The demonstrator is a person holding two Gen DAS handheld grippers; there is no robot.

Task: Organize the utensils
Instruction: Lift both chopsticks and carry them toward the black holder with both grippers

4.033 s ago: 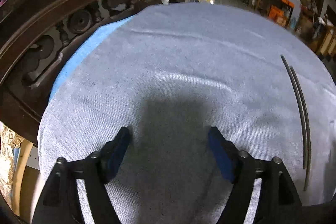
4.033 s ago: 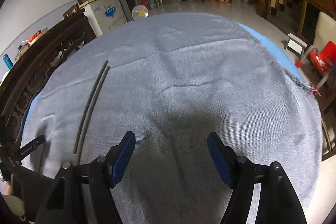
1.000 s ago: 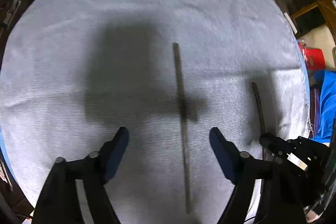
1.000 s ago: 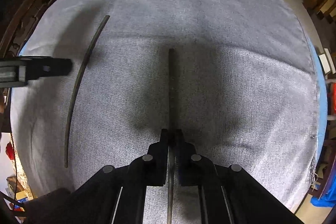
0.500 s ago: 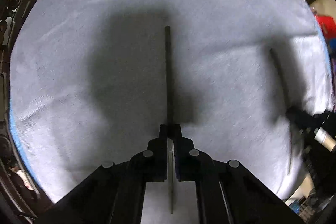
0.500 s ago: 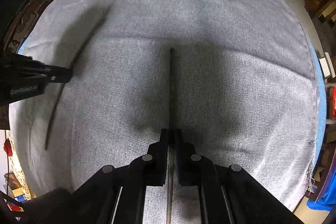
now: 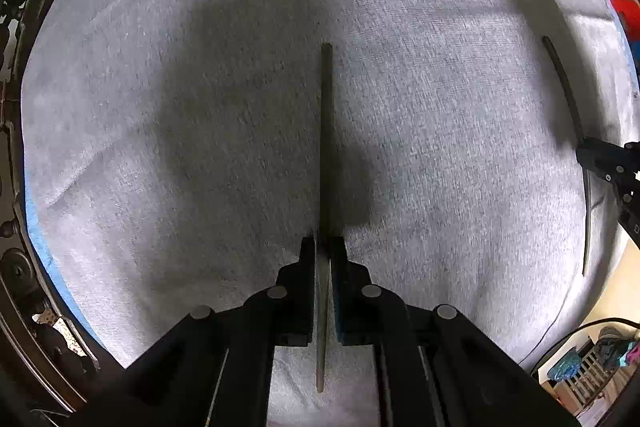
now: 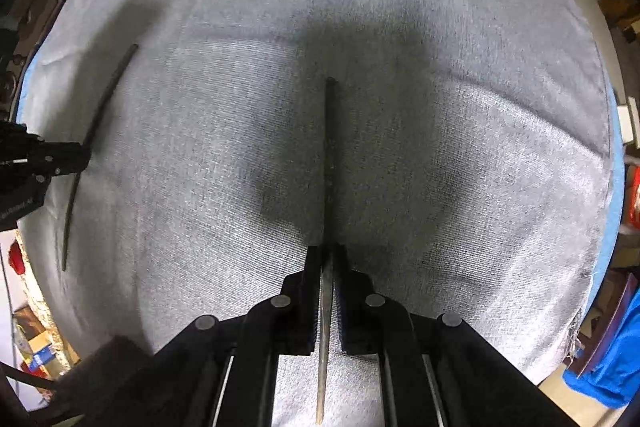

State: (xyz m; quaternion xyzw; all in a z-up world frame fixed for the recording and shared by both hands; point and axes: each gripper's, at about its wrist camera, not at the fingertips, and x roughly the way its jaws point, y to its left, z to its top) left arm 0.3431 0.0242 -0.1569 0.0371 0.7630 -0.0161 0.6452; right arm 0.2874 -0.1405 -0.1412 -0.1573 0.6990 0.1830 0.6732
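Observation:
Two thin dark chopsticks are in play above a grey cloth-covered table (image 7: pixel 160 107). My left gripper (image 7: pixel 323 247) is shut on one chopstick (image 7: pixel 326 131), which points straight ahead along the fingers. My right gripper (image 8: pixel 327 255) is shut on the other chopstick (image 8: pixel 330 155), also pointing straight ahead. In the left wrist view the right gripper (image 7: pixel 584 151) shows at the right edge with its chopstick (image 7: pixel 566 91). In the right wrist view the left gripper (image 8: pixel 82 155) shows at the left edge with its chopstick (image 8: pixel 106 99).
The grey cloth (image 8: pixel 480 147) lies over a blue layer that shows at the edges (image 7: pixel 44 239). A dark carved wooden chair back (image 7: pixel 16 267) stands along the left side. Room clutter and a blue item (image 8: pixel 612 359) lie beyond the table's right edge.
My left gripper has closed on the chopstick that lay between its open fingers a second ago. Both grippers now hold their chopsticks; the two views have shifted slightly over the cloth.

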